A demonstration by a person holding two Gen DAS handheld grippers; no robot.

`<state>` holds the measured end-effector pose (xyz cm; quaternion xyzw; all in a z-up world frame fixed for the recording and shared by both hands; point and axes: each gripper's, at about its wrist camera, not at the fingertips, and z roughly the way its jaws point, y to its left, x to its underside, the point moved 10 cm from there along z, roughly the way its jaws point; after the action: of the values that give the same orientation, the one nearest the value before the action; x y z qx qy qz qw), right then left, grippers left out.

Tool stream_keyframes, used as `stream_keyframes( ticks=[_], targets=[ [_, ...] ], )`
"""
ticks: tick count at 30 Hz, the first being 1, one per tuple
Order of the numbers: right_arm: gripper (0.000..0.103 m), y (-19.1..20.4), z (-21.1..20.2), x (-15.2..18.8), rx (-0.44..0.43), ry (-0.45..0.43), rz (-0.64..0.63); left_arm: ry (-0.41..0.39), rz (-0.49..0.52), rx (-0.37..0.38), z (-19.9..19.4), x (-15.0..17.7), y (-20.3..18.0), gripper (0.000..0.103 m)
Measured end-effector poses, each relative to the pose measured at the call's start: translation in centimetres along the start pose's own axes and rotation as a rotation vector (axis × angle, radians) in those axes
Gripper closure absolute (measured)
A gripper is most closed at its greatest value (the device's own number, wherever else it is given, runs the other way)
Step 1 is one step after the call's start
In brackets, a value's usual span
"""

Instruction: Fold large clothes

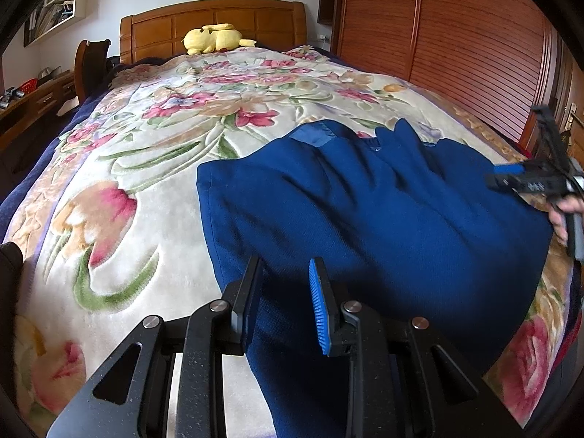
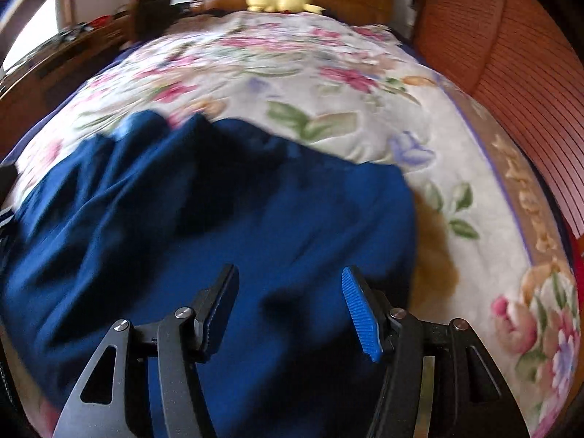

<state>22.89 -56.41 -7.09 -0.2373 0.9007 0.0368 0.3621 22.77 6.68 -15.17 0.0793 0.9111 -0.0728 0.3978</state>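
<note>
Left gripper [image 1: 286, 304] jaws part-open astride the blue garment [image 1: 365, 211], grip unclear; right gripper [image 2: 292, 310] (jaws released) hovers over its right edge near the bed's right side.

No readable text, labels, brands or numbers anywhere; small white markings on the right tongs' [image 1: 525, 182] body are too blurred to read.
</note>
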Motion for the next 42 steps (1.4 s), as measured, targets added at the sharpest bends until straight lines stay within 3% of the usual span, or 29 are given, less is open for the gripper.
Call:
stream_keyframes(
  ticks=[10,17,27,35,42],
  targets=[
    [0.042,0.7,-5.5,5.9,-0.047,-0.017,-0.03,0.011,0.014,-0.037,0.5,0.6,0.2,0.076],
    [0.042,0.5,-3.8,9.6,-0.057,0.008,-0.04,-0.029,0.005,-0.078,-1.1,0.8,0.6,0.076],
    [0.04,0.4,-4.7,10.4,-0.041,-0.111,-0.037,0.007,-0.065,-0.119,-6.1,4.8,0.0,0.074],
    [0.04,1.0,-4.7,11.3,-0.036,-0.131,-0.03,0.068,-0.089,-0.137,-4.8,6.7,0.1,0.073],
    [0.04,0.9,-4.7,9.1,-0.059,-0.117,0.03,0.114,-0.104,-0.182,-3.8,8.6,0.3,0.07]
  ],
)
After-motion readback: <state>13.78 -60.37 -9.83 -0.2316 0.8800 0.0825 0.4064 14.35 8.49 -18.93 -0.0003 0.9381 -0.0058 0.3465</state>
